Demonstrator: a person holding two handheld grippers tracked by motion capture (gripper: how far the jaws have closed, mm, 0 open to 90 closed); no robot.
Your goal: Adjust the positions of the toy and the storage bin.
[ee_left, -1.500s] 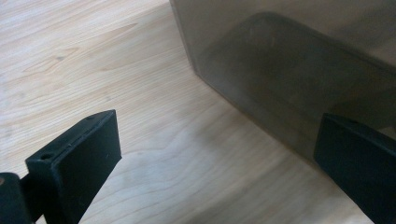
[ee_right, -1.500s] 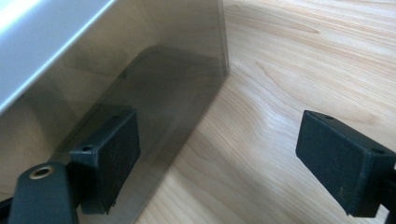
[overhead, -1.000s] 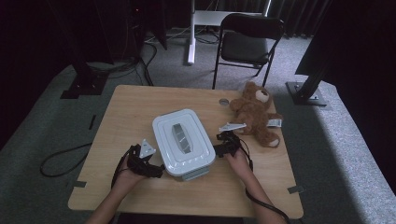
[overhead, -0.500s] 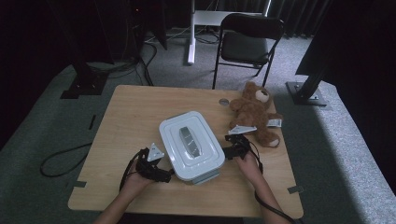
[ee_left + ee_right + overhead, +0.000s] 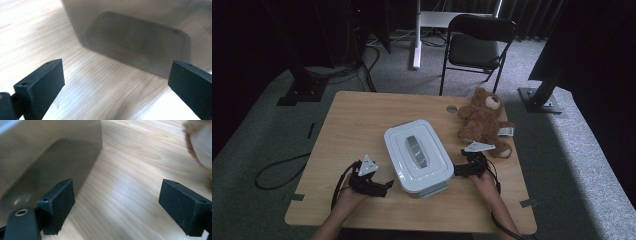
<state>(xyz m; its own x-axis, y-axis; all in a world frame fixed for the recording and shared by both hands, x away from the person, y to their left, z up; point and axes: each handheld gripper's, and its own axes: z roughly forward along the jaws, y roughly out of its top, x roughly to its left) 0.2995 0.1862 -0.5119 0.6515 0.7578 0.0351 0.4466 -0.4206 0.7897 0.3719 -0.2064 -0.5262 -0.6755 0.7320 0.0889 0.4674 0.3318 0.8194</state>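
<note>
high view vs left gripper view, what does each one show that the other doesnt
The high view alone takes in the brown plush teddy bear, the black folding chair, the white plastic lidded box's grey top handle and both grippers, left and right. The left gripper view alone gives a close look between the left gripper's wide-open jaws at a grey latch panel low on the box's side. Both show the light wooden table and the box.
</note>
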